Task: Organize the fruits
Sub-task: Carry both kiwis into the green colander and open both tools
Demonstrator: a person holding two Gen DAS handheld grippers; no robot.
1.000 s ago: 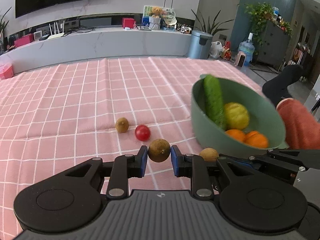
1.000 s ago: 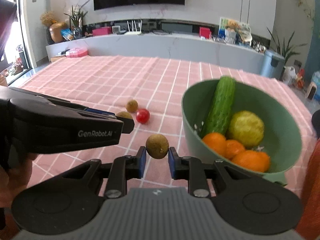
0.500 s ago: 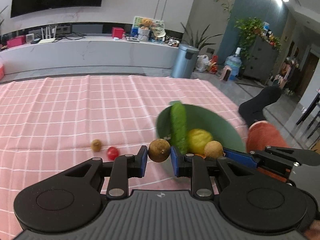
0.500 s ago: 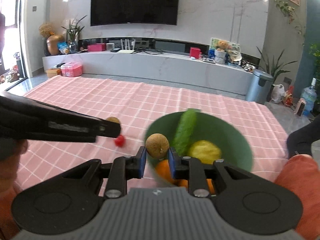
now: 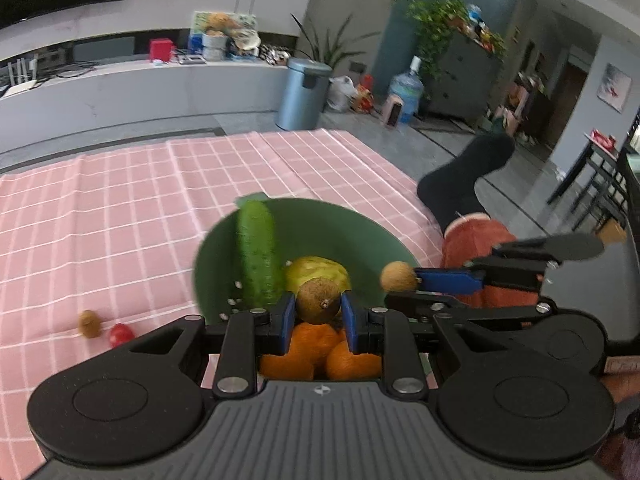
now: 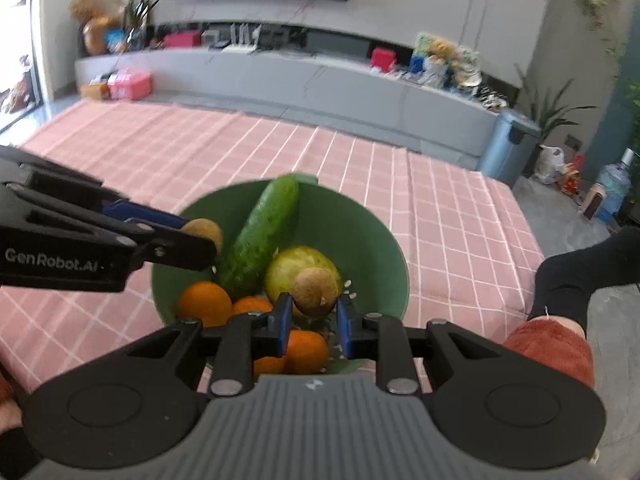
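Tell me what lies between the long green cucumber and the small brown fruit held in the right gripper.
In the right wrist view, the round yellow-green fruit lies between the cucumber and that brown fruit.

bright, even daylight (a window (image 6: pixel 16 60) glares at the right view's left edge); both views are motion-blurred, with strong fisheye bending and dark corners.

Round green bowl (image 6: pixel 384 240) on the pink checked tablecloth (image 6: pixel 460 208), toward its right side. In the bowl: long green cucumber (image 6: pixel 260 236) leaning on the far rim, yellow-green round fruit (image 6: pixel 296 268) to its right, orange tangerines (image 6: pixel 204 304) nearest. On the cloth left of the bowl, small brown fruit (image 5: pixel 89 323) just beside small red tomato (image 5: pixel 121 335). Grey pedal bin (image 5: pixel 302 94) beyond the far edge.
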